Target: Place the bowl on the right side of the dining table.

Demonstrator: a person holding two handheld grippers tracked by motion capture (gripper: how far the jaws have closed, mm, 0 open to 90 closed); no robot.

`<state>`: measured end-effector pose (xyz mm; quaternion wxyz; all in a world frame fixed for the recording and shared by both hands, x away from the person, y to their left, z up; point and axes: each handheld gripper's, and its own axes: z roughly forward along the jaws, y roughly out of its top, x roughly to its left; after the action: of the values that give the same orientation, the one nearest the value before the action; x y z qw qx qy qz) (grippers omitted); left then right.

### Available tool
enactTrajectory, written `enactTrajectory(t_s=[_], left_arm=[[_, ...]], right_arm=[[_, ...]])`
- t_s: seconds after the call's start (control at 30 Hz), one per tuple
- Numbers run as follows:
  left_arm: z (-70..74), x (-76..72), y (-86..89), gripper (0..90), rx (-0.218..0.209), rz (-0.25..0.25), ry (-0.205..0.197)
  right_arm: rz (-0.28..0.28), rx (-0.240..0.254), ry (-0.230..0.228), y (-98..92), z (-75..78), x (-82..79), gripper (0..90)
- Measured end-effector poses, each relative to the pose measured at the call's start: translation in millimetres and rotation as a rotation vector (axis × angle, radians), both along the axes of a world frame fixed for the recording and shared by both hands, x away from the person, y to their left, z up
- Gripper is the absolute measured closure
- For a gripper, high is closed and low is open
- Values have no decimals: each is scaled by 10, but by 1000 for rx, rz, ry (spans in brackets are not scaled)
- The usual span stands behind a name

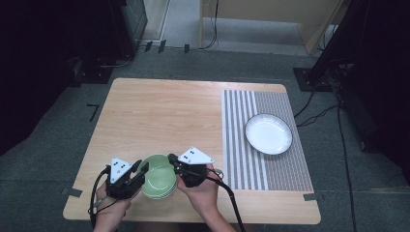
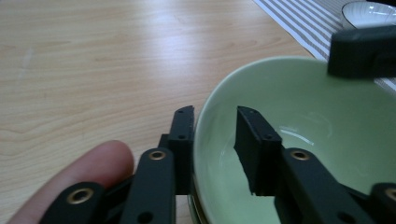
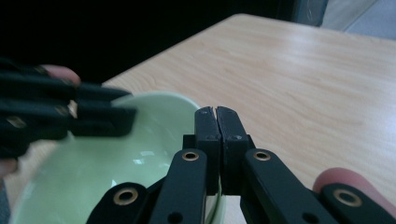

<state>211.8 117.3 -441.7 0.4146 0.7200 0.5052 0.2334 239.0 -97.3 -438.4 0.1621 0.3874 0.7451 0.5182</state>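
Note:
A stack of pale green bowls sits near the table's front edge between my two grippers. My left gripper is at its left rim. In the left gripper view that gripper straddles the top bowl, one jaw outside and one inside, with a gap to the rim, so it is open. My right gripper is at the right rim. In the right gripper view that gripper has its jaws pressed together where the bowl's rim runs between them. The left gripper shows across the bowl.
A white plate lies on a grey striped mat at the table's right side. The wooden table stretches away behind the bowls. Cables trail from both grippers over the front edge. Dark stands and floor cables surround the table.

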Motion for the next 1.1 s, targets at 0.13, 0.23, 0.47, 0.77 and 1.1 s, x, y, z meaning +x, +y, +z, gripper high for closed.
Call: enactTrajectory(t_s=[0.13, 0.23, 0.47, 0.77, 1.1], left_arm=[[-25, 7, -23, 633, 4, 4, 4], [-25, 0, -23, 717, 30, 32, -9], [35, -31, -7, 845, 31, 32, -58], [66, -63, -22, 849, 40, 27, -97], [101, -97, -36, 850, 48, 21, -139]], right_arm=[[8, 32, -27, -22, 100, -13, 900], [52, -7, 38, -11, 165, 49, 900], [70, 10, 119, 8, 92, 121, 736], [47, 10, 118, 126, 37, 137, 719], [67, -86, 206, 103, -104, 252, 768]])
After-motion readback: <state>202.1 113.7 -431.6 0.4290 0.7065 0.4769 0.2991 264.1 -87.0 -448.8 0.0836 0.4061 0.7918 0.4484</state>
